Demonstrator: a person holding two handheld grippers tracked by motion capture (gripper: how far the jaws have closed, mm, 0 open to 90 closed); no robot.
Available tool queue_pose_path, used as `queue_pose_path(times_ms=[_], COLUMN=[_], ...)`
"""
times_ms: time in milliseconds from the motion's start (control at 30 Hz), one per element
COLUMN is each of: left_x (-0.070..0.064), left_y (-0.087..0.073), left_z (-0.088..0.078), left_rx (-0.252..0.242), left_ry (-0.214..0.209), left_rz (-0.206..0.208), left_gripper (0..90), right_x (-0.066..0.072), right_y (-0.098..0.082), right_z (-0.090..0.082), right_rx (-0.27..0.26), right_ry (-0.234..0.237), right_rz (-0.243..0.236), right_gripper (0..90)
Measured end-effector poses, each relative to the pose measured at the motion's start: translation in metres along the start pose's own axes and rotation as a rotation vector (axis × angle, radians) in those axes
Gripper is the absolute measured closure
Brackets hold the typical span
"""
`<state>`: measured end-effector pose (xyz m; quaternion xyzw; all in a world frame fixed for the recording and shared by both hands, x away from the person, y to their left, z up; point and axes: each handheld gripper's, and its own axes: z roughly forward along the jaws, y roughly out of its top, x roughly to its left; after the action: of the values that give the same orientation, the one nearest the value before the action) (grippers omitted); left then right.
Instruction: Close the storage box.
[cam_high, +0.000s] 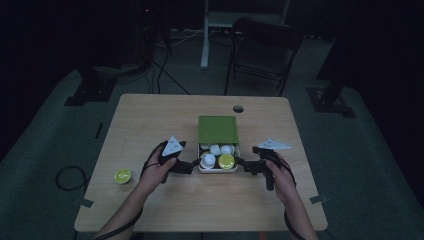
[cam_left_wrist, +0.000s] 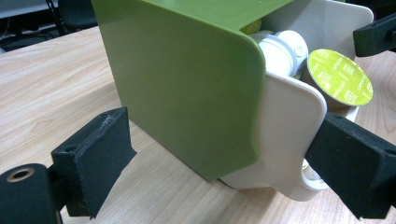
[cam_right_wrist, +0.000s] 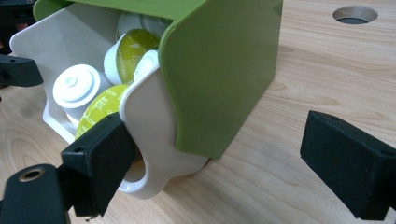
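A green box (cam_high: 217, 129) lies mid-table with its white drawer (cam_high: 218, 170) pulled out toward me. The drawer holds several capsules, white ones (cam_high: 208, 160) and a yellow-green-lidded one (cam_high: 226, 161). My left gripper (cam_high: 192, 165) sits at the drawer's left side, open. In the left gripper view the box corner (cam_left_wrist: 187, 93) and the drawer's side wall (cam_left_wrist: 285, 135) stand between the wide jaws (cam_left_wrist: 224, 149); one jaw is clear of the box. My right gripper (cam_high: 242, 163) is open at the drawer's right side; its jaws (cam_right_wrist: 217, 144) straddle the drawer wall (cam_right_wrist: 149, 121) and box corner (cam_right_wrist: 219, 79).
A loose yellow-green capsule (cam_high: 122, 176) lies near the table's left front. A round cable hole (cam_high: 238, 108) is behind the box. A folding chair (cam_high: 265, 50) and a stand stand beyond the far edge. Bare wood (cam_high: 210, 205) lies in front of the drawer.
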<state>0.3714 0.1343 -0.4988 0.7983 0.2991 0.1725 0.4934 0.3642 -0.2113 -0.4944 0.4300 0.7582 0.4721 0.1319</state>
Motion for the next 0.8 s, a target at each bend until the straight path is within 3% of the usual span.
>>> queue_pose_path(times_ms=[800], left_x=[0.0096], left_y=[0.0034], left_z=[0.0088], left_rx=[-0.006], left_ry=[0.035], left_rz=[0.0], left_gripper=[5.1], right_x=[-0.0052], right_y=[0.0062], right_z=[0.0094], right_rx=[-0.007], right_ry=[-0.027], right_rz=[0.021], right_gripper=[10.3])
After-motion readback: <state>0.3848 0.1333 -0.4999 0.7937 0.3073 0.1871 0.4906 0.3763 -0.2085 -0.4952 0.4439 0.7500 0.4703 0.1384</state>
